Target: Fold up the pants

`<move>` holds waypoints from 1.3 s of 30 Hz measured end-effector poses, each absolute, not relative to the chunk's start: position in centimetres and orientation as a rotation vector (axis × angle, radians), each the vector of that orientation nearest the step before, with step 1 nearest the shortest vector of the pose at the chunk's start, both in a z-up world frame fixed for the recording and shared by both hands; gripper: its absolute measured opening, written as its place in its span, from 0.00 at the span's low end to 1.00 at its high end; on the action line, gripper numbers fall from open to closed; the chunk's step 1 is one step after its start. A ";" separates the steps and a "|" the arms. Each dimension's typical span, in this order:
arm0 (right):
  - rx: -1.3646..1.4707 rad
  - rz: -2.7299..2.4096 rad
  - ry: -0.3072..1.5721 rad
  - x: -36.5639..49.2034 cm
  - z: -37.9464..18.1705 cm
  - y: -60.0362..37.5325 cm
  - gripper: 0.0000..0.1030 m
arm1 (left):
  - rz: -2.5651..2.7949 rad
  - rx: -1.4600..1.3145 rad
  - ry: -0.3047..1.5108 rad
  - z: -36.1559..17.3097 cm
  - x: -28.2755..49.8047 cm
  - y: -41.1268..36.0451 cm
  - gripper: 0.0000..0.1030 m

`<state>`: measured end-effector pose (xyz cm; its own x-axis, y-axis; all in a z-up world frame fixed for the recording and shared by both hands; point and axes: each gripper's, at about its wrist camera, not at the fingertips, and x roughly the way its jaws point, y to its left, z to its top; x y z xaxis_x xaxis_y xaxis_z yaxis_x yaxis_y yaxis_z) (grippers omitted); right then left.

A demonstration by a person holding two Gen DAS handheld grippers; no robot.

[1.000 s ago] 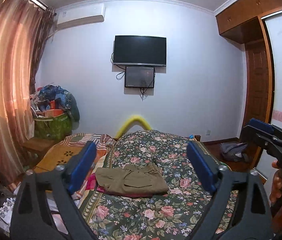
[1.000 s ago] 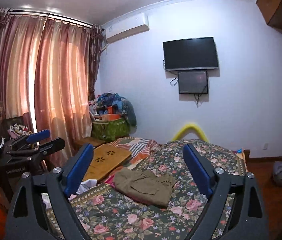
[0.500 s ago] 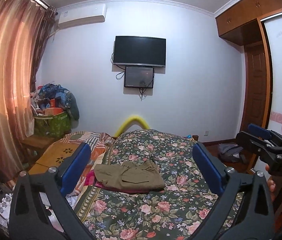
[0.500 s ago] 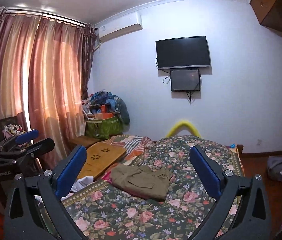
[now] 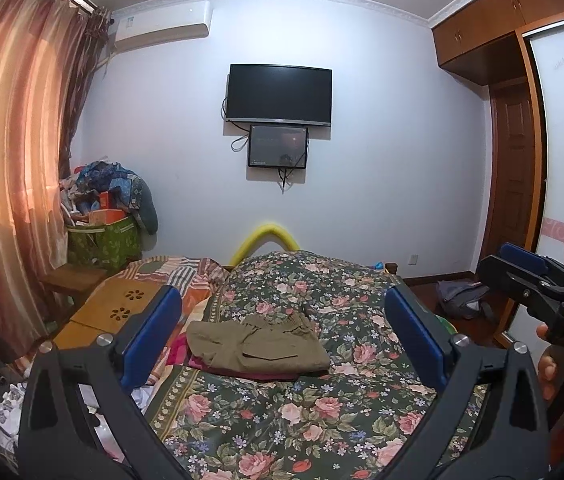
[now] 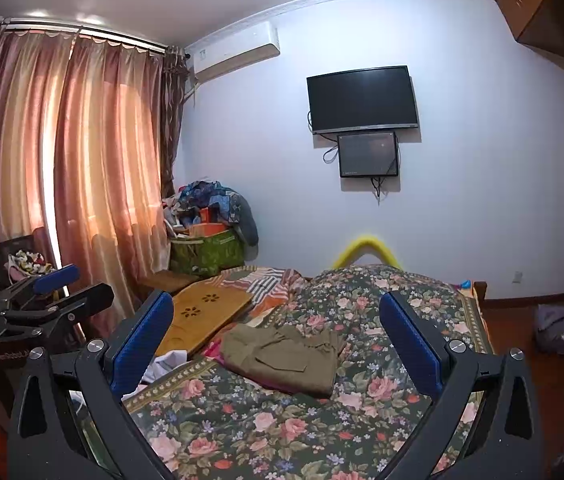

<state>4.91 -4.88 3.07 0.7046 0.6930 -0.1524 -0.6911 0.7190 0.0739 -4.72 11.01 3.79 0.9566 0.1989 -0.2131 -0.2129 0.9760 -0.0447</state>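
Folded olive-green pants [image 5: 256, 344] lie in a compact stack on the floral quilt [image 5: 302, 420] of the bed, over a dark red cloth. They also show in the right wrist view [image 6: 282, 356]. My left gripper [image 5: 282, 332] is open and empty, held well back from and above the pants. My right gripper [image 6: 278, 336] is open and empty too, also back from the bed. Each gripper shows in the other's view: the right one at the right edge [image 5: 538, 276], the left one at the left edge [image 6: 54, 292].
A wooden lap table [image 5: 110, 312] and striped bedding [image 5: 186, 276] lie left of the pants. A green bag piled with clothes [image 5: 102, 236] stands by the curtain [image 5: 10, 180]. A yellow foam arch [image 5: 264, 236], a wall TV [image 5: 280, 94] and a wardrobe [image 5: 522, 160] are beyond. A grey bag [image 5: 462, 298] is on the floor.
Both grippers have drawn back from the bed and lifted slightly, and their jaws have spread wider. The pants lie unchanged.
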 end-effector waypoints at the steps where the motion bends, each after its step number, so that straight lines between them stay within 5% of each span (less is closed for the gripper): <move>1: 0.011 0.769 0.175 4.9 3.1 -4.9 1.00 | 0.212 -0.066 0.210 3.7 -4.7 11.0 1.00; 39: -0.011 0.769 0.192 5.0 2.9 -4.7 1.00 | 0.182 -0.099 0.242 3.1 -4.1 11.8 1.00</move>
